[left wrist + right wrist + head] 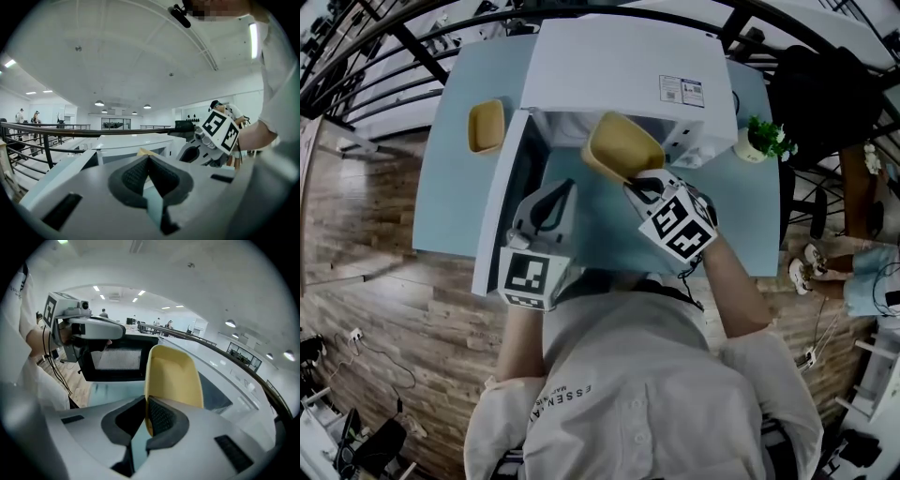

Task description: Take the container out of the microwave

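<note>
Clamping the container by its near rim, my right gripper has its pads pressed on the yellow wall, one inside and one outside. The container hangs tilted and clear of the desk, over the desk's middle, right at the open mouth of the microwave. Whether its far end is wholly out of the cavity I cannot tell.

The microwave is white and stands along the desk's far edge. Its door is swung wide open toward the near edge, on the left side. My left gripper hovers just beside that door, between it and the right gripper, near the desk's near edge. Its pads are together with nothing between them, and it touches neither the door nor the container.

A second container — same yellow — lies flat near the desk's far left corner, just left of the microwave. A small plant sits by the far right corner, close against the microwave's right side.
</note>
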